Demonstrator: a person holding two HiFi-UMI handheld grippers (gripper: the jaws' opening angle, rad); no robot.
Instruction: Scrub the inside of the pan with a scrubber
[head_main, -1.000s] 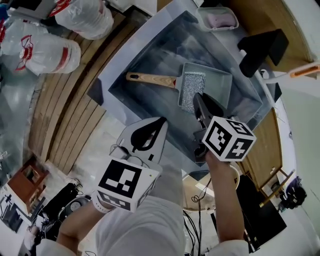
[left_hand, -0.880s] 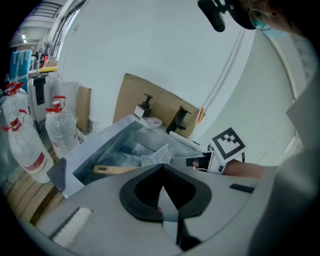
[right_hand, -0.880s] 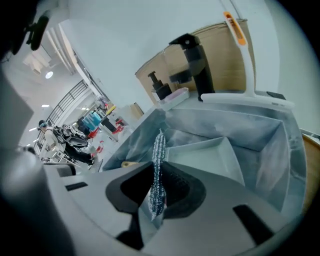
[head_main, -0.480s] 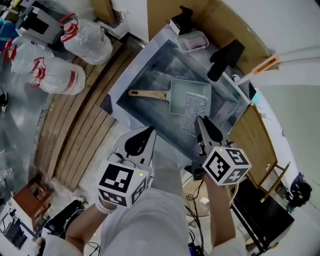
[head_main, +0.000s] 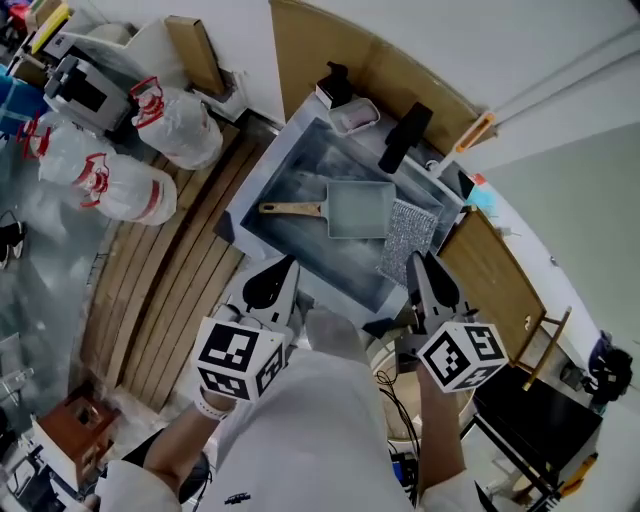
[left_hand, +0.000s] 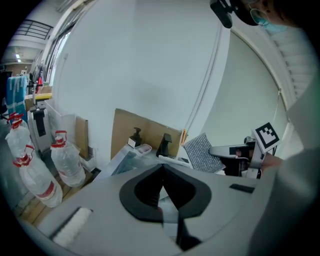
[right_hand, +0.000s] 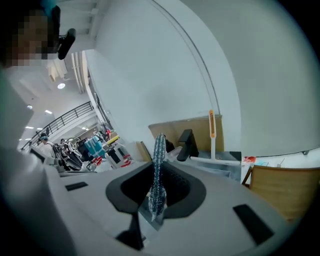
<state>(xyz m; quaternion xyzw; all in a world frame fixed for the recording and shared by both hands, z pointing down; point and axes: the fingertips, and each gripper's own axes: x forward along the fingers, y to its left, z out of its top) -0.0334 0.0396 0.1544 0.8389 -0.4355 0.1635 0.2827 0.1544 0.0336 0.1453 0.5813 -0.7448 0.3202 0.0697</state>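
Note:
A grey square pan (head_main: 358, 210) with a wooden handle (head_main: 290, 209) lies flat in the steel sink (head_main: 270, 168). A silver mesh scrubber (head_main: 408, 240) hangs off the pan's right edge, over the sink's right side, and my right gripper (head_main: 419, 260) is shut on it. In the right gripper view the scrubber (right_hand: 158, 165) stands edge-on between the jaws. My left gripper (head_main: 283, 266) hovers at the sink's near edge, shut, with nothing between its jaws (left_hand: 162, 169). The left gripper view also shows the scrubber (left_hand: 202, 154) to the right.
A black faucet (head_main: 403, 135), a soap dish (head_main: 357, 117) and a pump bottle (head_main: 333, 85) stand at the sink's far side. Large water bottles (head_main: 120, 185) lie on the slatted wooden floor at left. A wooden board (head_main: 495, 285) is at right.
The scrubber was resting in the pan; my right gripper has lifted it out to the right. Both grippers have drawn back from the sink, and the view has pulled away.

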